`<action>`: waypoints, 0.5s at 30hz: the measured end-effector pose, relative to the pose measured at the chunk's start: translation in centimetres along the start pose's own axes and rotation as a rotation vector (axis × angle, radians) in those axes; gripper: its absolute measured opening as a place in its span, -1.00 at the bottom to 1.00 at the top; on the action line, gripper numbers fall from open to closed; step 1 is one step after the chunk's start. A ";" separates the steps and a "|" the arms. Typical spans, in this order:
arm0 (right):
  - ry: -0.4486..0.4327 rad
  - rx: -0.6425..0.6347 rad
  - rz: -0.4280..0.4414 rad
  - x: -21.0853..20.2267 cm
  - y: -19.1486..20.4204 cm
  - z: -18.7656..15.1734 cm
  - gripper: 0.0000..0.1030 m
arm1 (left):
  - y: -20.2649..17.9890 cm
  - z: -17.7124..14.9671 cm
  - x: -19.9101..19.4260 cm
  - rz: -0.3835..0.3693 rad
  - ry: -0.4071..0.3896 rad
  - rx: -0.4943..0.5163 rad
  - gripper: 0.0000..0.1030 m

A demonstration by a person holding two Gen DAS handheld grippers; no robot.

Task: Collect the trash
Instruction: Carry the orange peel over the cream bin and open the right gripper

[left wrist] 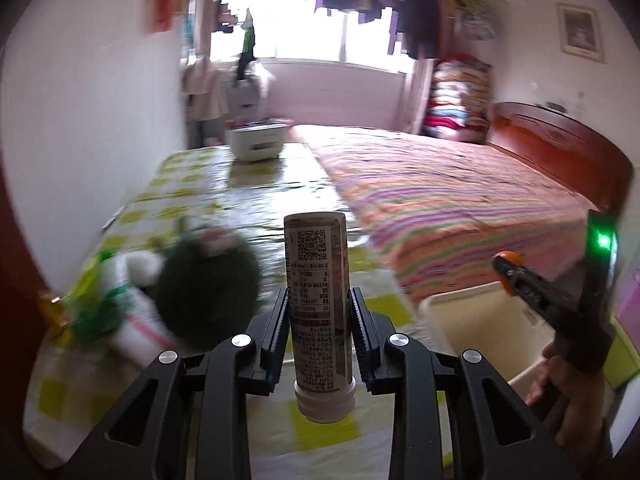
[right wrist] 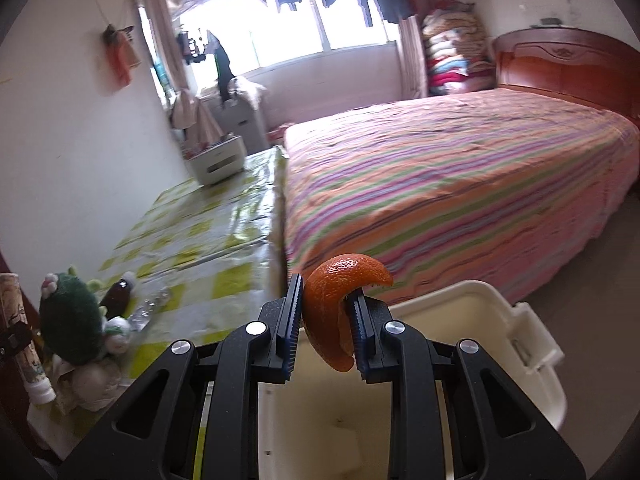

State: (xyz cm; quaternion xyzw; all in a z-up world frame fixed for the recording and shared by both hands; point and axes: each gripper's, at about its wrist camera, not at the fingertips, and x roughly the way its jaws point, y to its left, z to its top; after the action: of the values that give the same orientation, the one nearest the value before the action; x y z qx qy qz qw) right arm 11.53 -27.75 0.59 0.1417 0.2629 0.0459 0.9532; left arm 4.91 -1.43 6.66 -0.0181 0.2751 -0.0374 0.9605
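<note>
My left gripper [left wrist: 319, 300] is shut on a tall labelled bottle [left wrist: 320, 304], cap toward the camera, held above the checked table [left wrist: 192, 192]. The bottle also shows at the left edge of the right wrist view [right wrist: 24, 340]. My right gripper [right wrist: 324, 308] is shut on a curled orange peel [right wrist: 336, 308] and holds it over the open cream bin [right wrist: 500, 320]. The right gripper with the peel shows in the left wrist view [left wrist: 516, 276], above the bin [left wrist: 480, 320].
A green plush toy [left wrist: 204, 292] and green-and-white wrappers [left wrist: 116, 308] lie on the table's near left. A small brown bottle [right wrist: 118, 296] and crumpled clear plastic [right wrist: 148, 312] lie beside the plush. A white box [left wrist: 258, 140] stands at the table's far end. A striped bed [right wrist: 460, 192] runs along the right.
</note>
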 end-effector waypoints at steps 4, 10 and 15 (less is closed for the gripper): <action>-0.011 0.021 -0.045 -0.1 -1.1 0.0 -0.55 | -3.1 0.8 2.0 -0.084 -0.006 0.034 -0.44; -0.012 0.065 -0.057 -0.2 -2.5 0.0 0.38 | -5.6 1.4 4.1 -0.161 0.021 0.057 -0.44; 0.011 0.167 0.011 0.2 -4.4 0.1 0.45 | -6.3 1.9 5.3 -0.176 0.031 0.055 -0.44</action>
State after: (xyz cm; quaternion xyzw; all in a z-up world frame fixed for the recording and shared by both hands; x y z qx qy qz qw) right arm 11.81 -31.93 -0.66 0.2219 0.2703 0.0299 0.9364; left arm 9.99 -8.14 5.88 -0.0153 0.2860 -0.1293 0.9493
